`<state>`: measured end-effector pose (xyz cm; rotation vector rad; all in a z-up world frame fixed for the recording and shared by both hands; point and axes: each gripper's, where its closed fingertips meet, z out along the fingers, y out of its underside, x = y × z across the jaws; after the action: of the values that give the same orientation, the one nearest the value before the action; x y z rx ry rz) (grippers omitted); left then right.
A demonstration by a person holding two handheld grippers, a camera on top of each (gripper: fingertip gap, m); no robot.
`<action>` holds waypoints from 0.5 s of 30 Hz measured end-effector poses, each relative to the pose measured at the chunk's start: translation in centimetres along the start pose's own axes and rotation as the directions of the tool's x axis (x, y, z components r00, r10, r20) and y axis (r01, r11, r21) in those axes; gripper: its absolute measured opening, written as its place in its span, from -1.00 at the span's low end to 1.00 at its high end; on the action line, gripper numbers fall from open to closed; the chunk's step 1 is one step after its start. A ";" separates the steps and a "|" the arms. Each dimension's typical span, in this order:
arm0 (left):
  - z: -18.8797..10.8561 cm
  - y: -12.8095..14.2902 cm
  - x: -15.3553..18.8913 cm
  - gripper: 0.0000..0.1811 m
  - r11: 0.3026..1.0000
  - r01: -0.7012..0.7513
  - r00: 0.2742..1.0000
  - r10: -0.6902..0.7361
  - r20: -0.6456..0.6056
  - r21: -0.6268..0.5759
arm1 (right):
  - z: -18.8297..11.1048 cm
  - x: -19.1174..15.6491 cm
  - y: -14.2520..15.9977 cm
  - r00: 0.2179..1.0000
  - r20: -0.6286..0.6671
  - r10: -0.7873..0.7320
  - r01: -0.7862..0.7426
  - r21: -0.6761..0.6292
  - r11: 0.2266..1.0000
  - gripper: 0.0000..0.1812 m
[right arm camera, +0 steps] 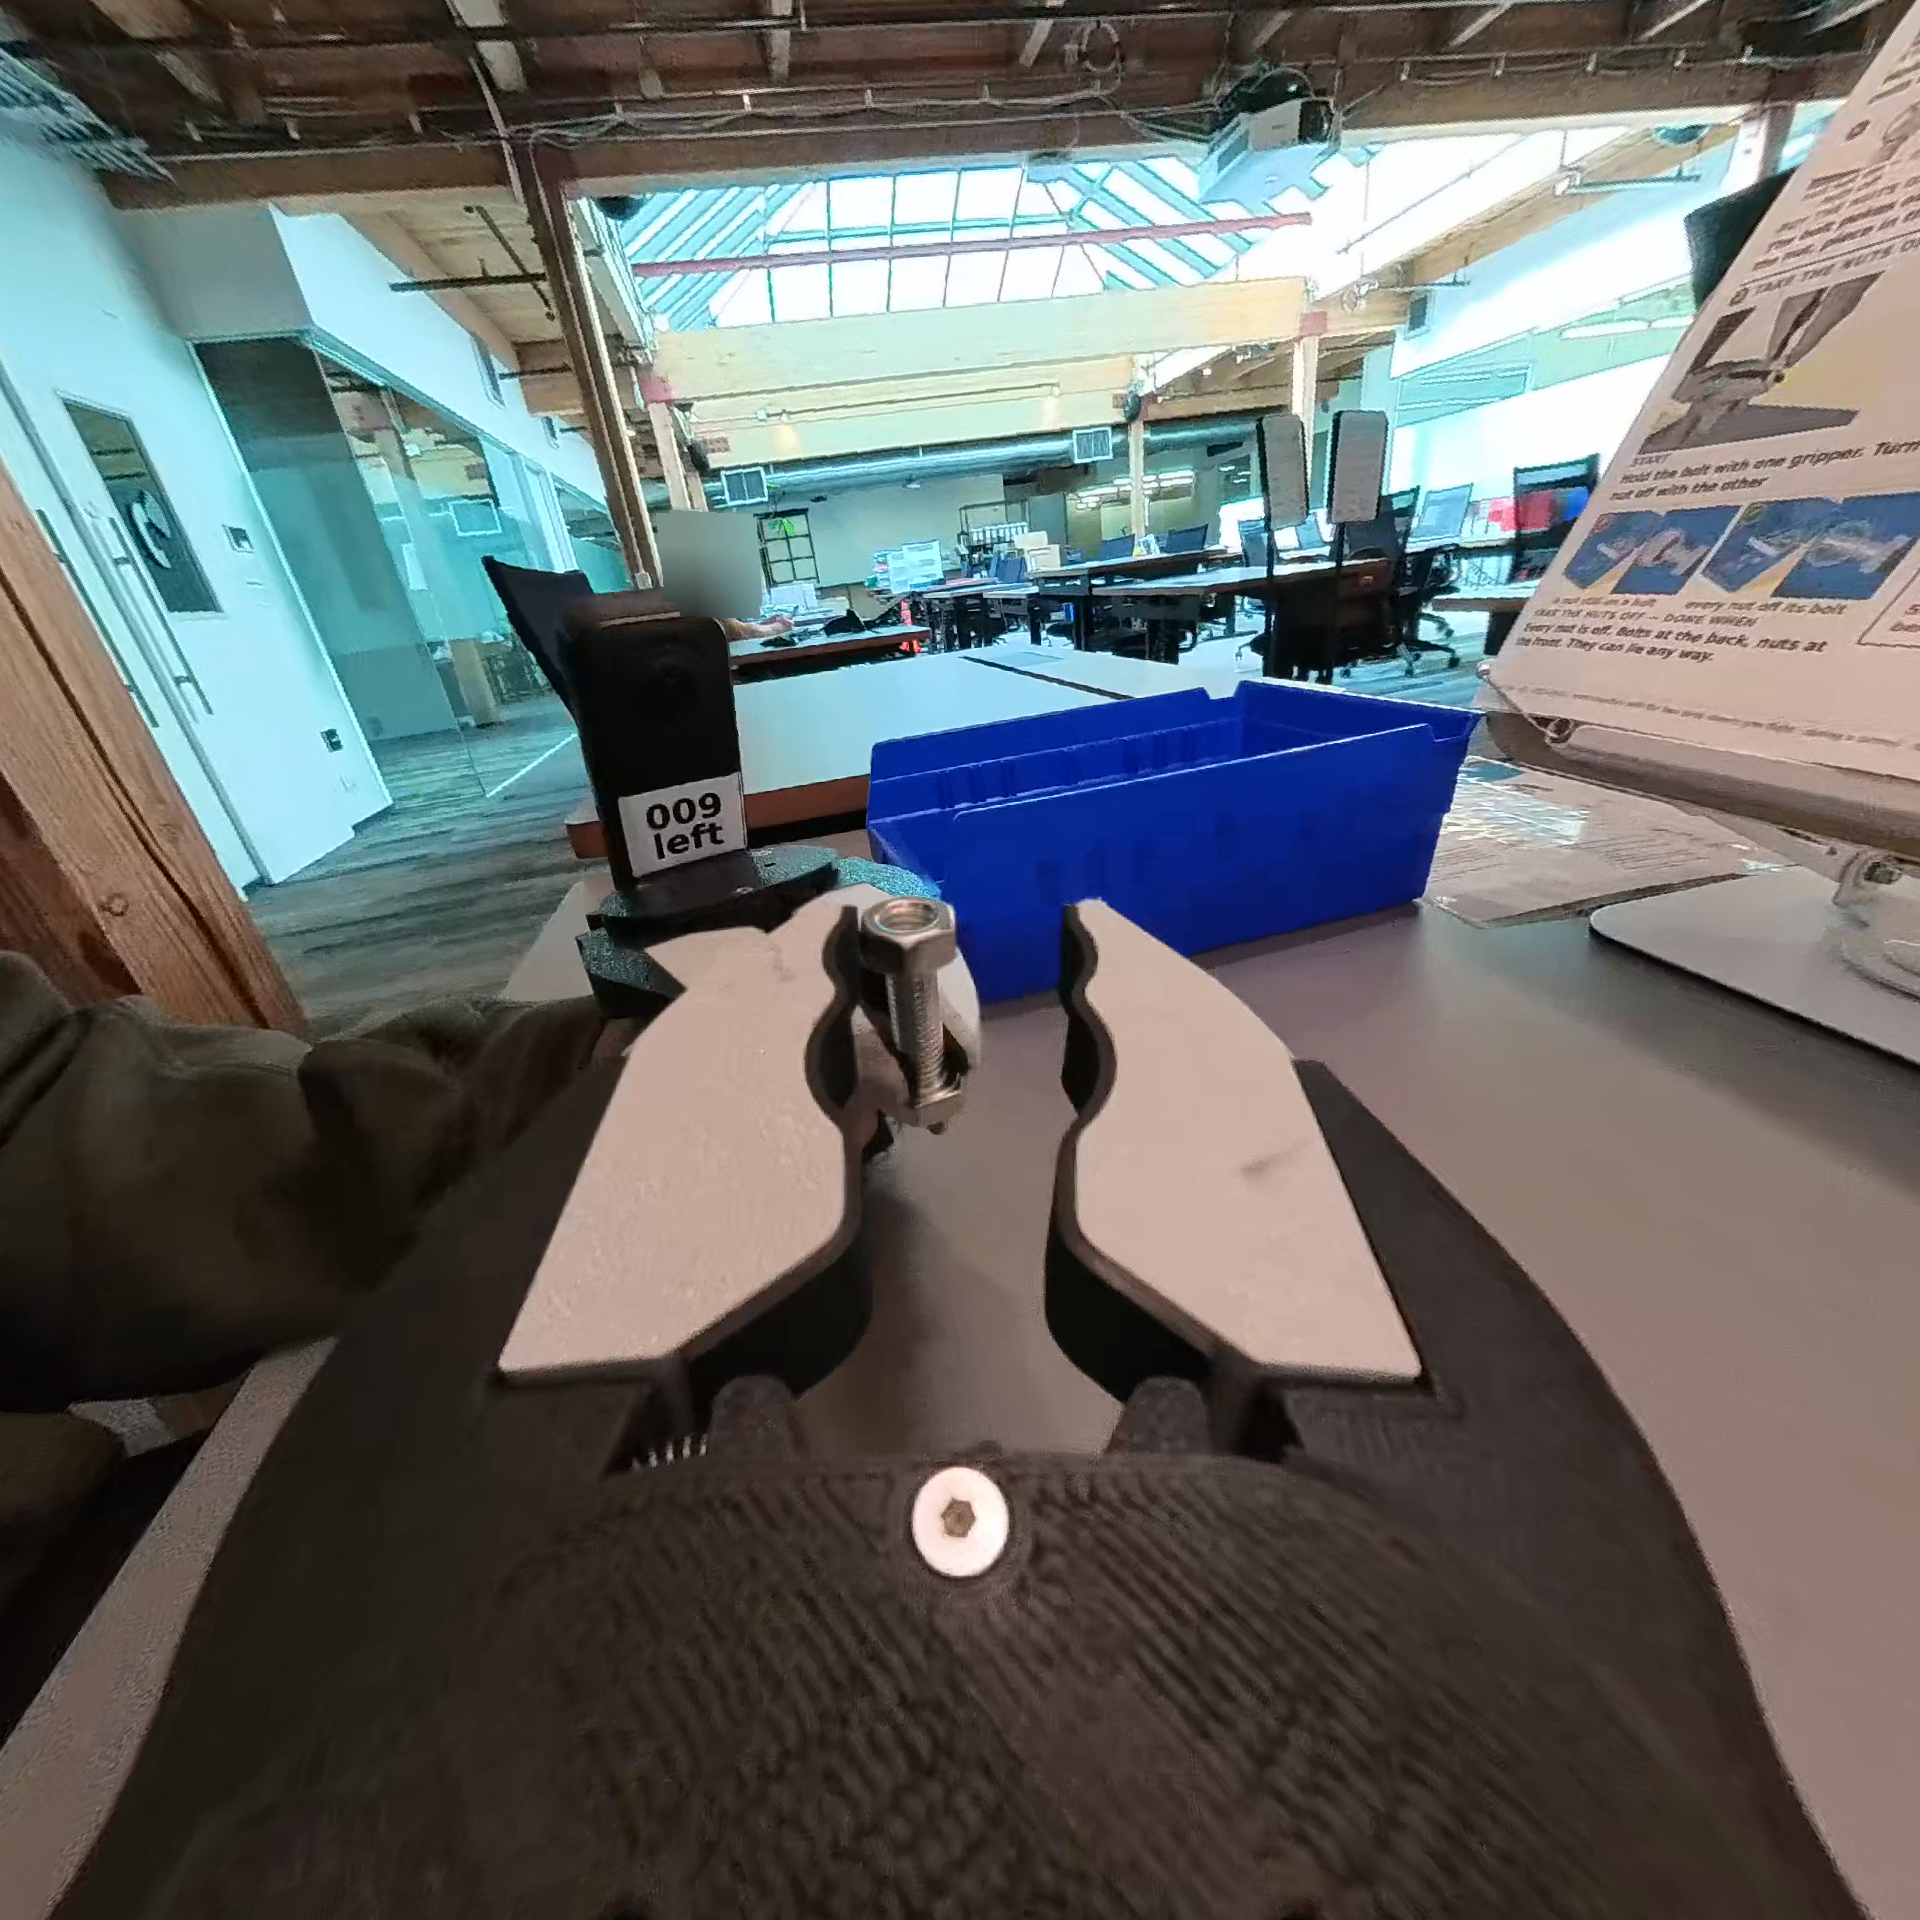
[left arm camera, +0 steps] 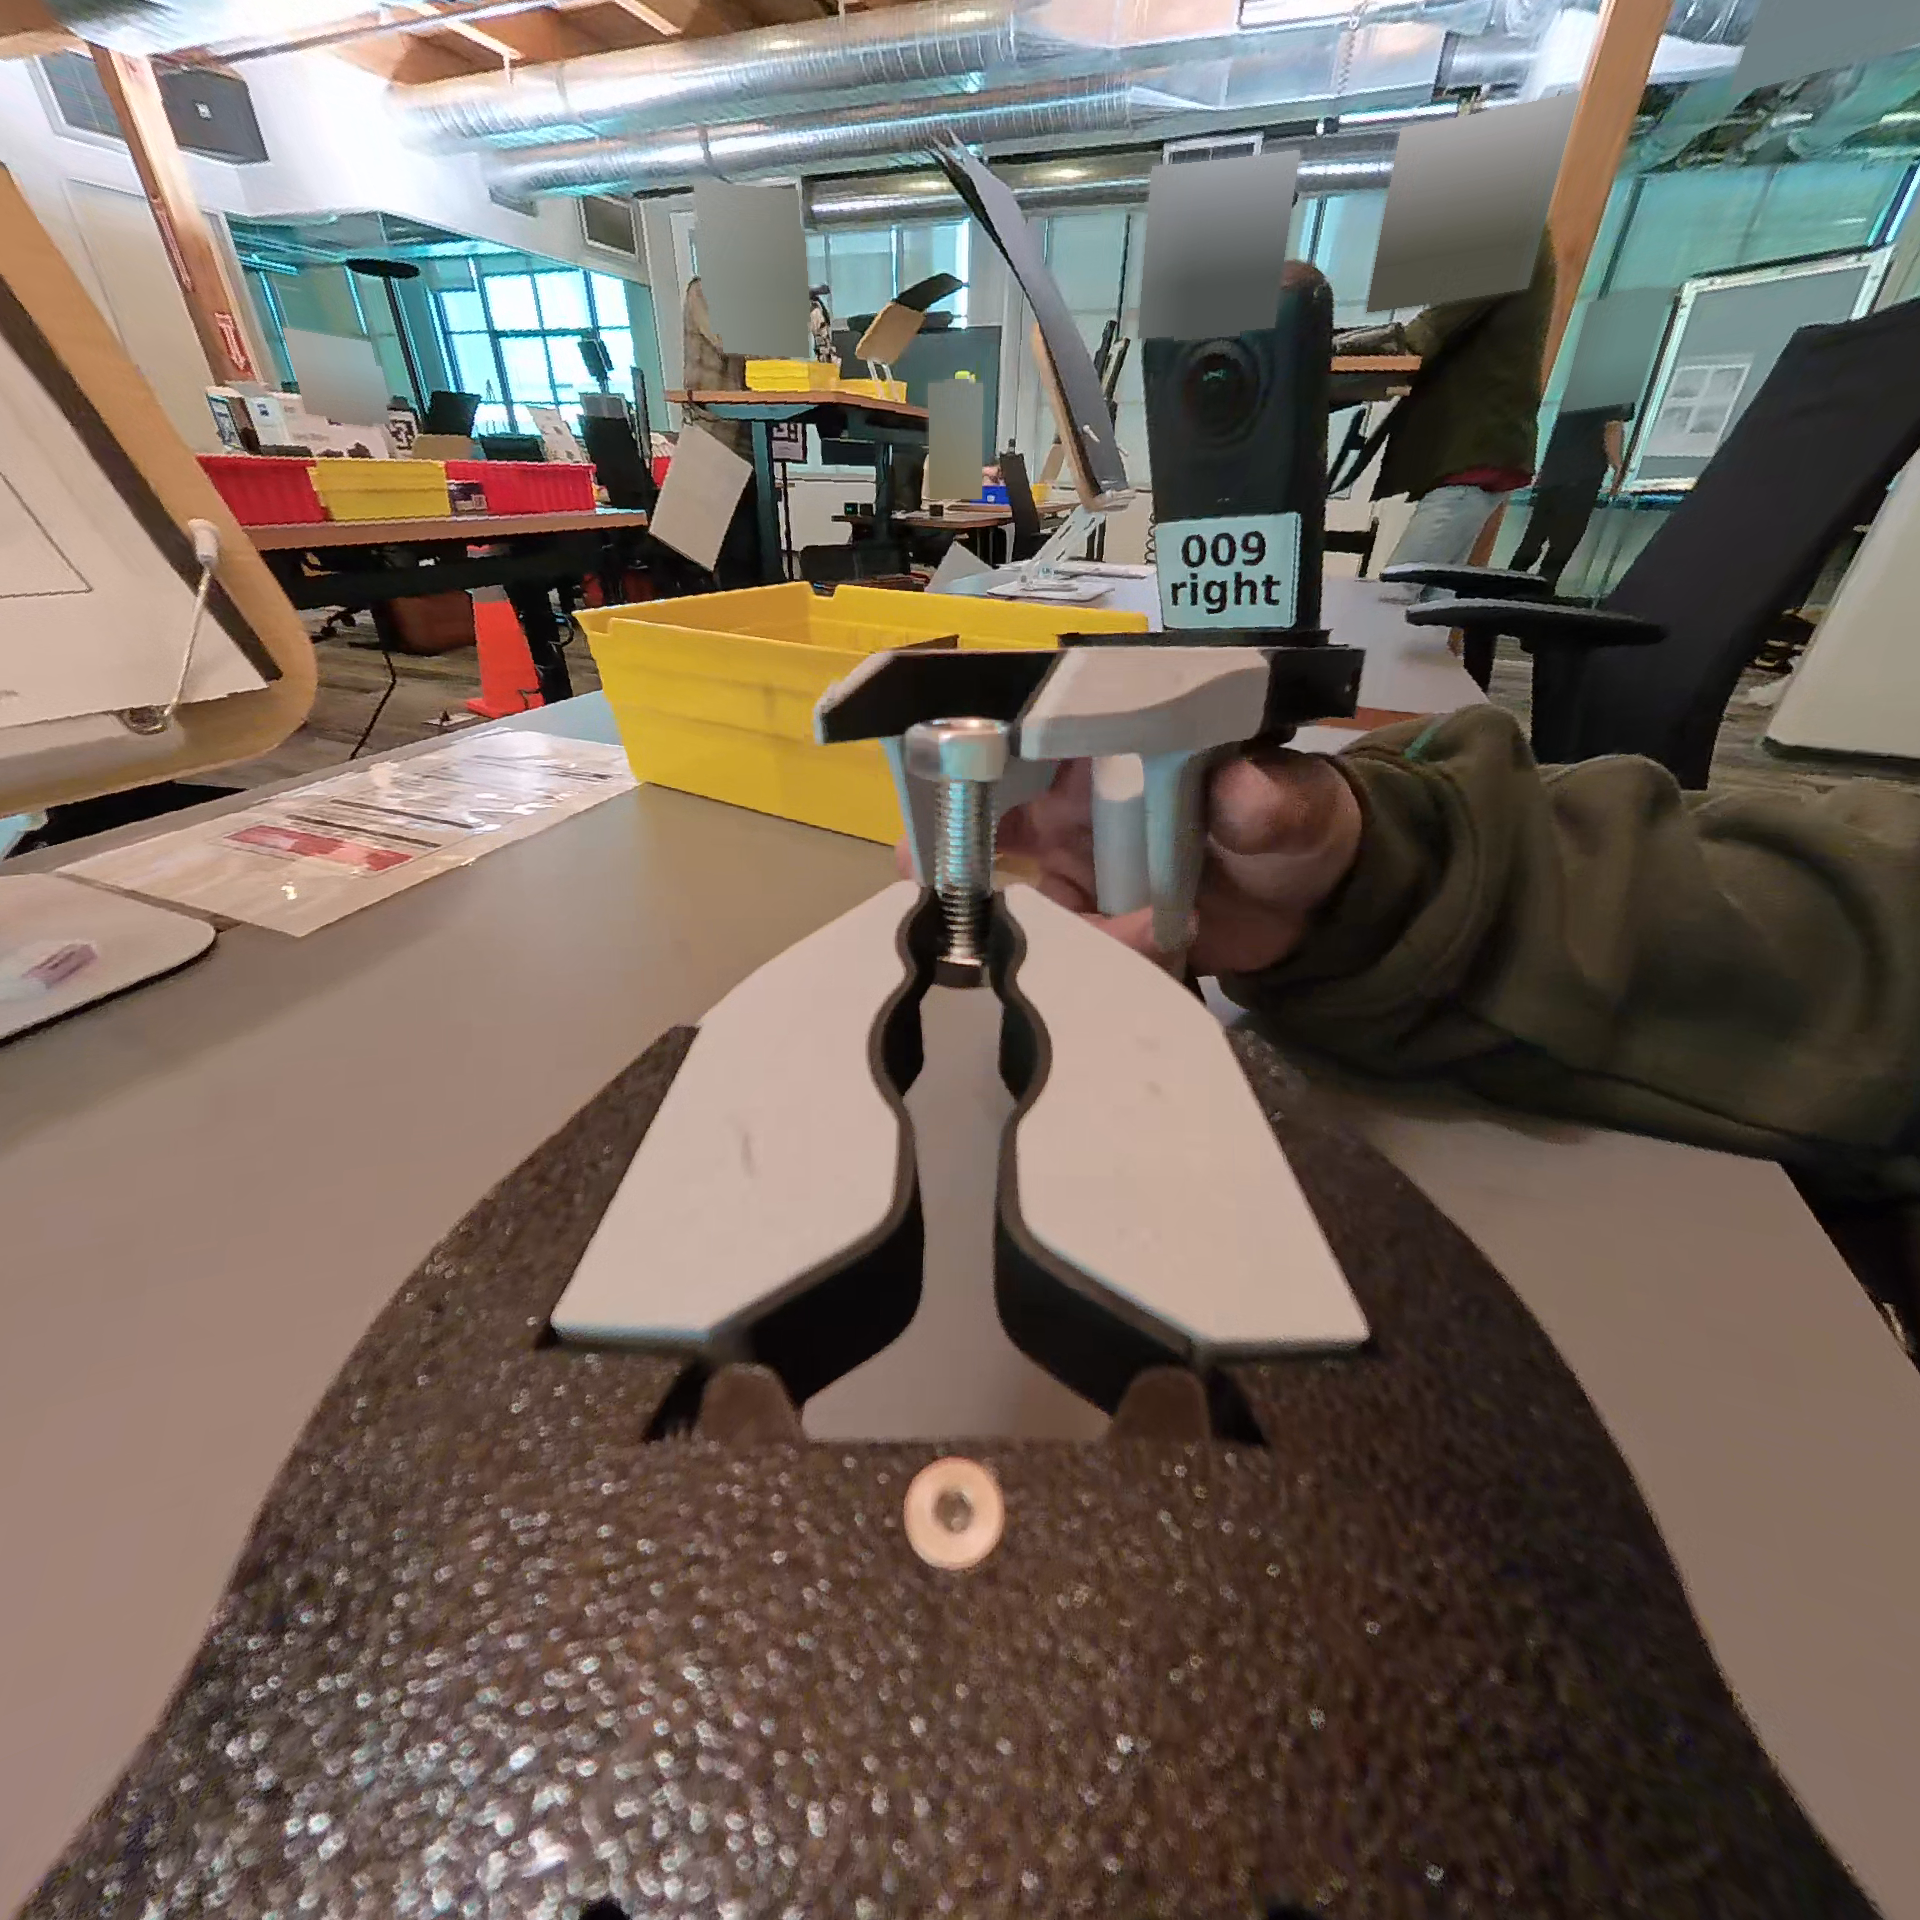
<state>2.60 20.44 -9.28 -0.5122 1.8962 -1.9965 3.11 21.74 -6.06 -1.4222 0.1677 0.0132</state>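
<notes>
My left gripper [left arm camera: 958,961] is clenched on the lower end of a silver bolt [left arm camera: 957,831], pinching the threaded shank at the tips of its two grey fingers [left arm camera: 774,1132]. The bolt stands upright above the grey table [left arm camera: 436,1049], socket head on top in the left wrist view.

My right gripper [right arm camera: 1023,997] is released: its jaws stand wide apart, holding nothing. In the left wrist view it sits at the bolt's head, turned on its side, one finger just beside the head; whether it touches I cannot tell. My right hand [left arm camera: 1247,852] wraps the handle behind it, olive sleeve [left arm camera: 1579,935] resting low on the table at right.

In the right wrist view the bolt shows just inside my left finger, a hex nut [right arm camera: 907,933] at its far end.

Yellow bin [left arm camera: 727,686] sits far behind the bolt in the left view. Blue bin [right arm camera: 1164,821] sits just beyond my open right fingers. Instruction sheet on a stand [right arm camera: 1745,416] at far right
</notes>
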 end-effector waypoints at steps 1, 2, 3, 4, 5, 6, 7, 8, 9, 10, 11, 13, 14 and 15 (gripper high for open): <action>-0.1 -0.1 -0.1 -0.90 1.000 0.006 1.000 -0.006 0.001 0.010 | -0.2 0.1 -0.1 1.000 0.001 0.006 -0.006 0.003 1.000 -0.59; -0.2 -0.3 -0.2 -0.90 1.000 0.012 1.000 -0.012 0.002 0.022 | -0.4 0.2 -0.3 1.000 0.002 0.013 -0.013 0.007 1.000 -0.59; -0.3 -0.4 -0.2 -0.90 0.999 0.018 1.000 -0.018 0.003 0.032 | -0.5 0.5 -0.3 1.000 -0.006 0.018 -0.018 0.009 1.000 -0.60; -0.4 -0.4 -0.3 -0.90 0.999 0.022 1.000 -0.022 0.002 0.038 | -0.7 0.9 -0.4 0.999 -0.027 0.016 -0.016 0.012 1.000 -0.63; -0.4 -0.5 -0.3 -0.90 0.999 0.024 1.000 -0.024 0.002 0.040 | -0.9 1.2 -0.6 0.999 -0.039 0.011 -0.010 0.019 1.000 -0.62; -0.4 -0.5 -0.3 -0.90 0.999 0.024 1.000 -0.024 0.002 0.039 | -1.1 1.3 -0.7 0.999 -0.042 0.006 -0.005 0.024 1.000 -0.62; -0.4 -0.4 -0.2 -0.90 0.999 0.021 1.000 -0.021 0.000 0.036 | -1.2 1.2 -0.8 0.999 -0.039 0.003 -0.002 0.026 1.000 -0.61; -0.4 -0.4 -0.2 -0.90 0.999 0.018 1.000 -0.018 -0.002 0.032 | -1.1 1.0 -0.8 1.000 -0.026 -0.001 0.001 0.028 1.000 -0.60; -0.3 -0.3 -0.2 -0.90 0.999 0.016 1.000 -0.016 -0.003 0.029 | -1.0 0.7 -0.9 1.000 -0.013 -0.006 0.006 0.030 1.000 -0.60; -0.3 -0.3 -0.1 -0.90 1.000 0.014 1.000 -0.014 -0.006 0.026 | -0.8 0.4 -0.8 1.000 -0.003 -0.014 0.014 0.026 1.000 -0.60; -0.3 -0.3 -0.1 -0.90 1.000 0.013 1.000 -0.012 -0.006 0.024 | -0.6 0.0 -0.6 1.000 0.005 -0.028 0.028 0.018 0.999 -0.60; -0.2 -0.2 0.0 -0.90 1.000 0.010 1.000 -0.010 -0.011 0.022 | -0.2 -0.5 -0.3 0.998 0.016 -0.055 0.055 0.001 0.998 -0.63; -0.2 -0.2 0.0 -0.90 1.000 0.009 1.000 -0.009 -0.013 0.020 | 0.0 -0.6 -0.2 0.998 0.011 -0.062 0.062 -0.005 0.998 -0.65; -0.2 -0.2 0.0 -0.90 1.000 0.009 1.000 -0.009 -0.011 0.019 | 0.1 -0.6 -0.1 0.998 0.009 -0.066 0.066 -0.005 0.998 -0.69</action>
<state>2.48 20.62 -9.08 -0.5064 1.8827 -2.0252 2.50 21.86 -5.84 -1.4316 0.1141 -0.0346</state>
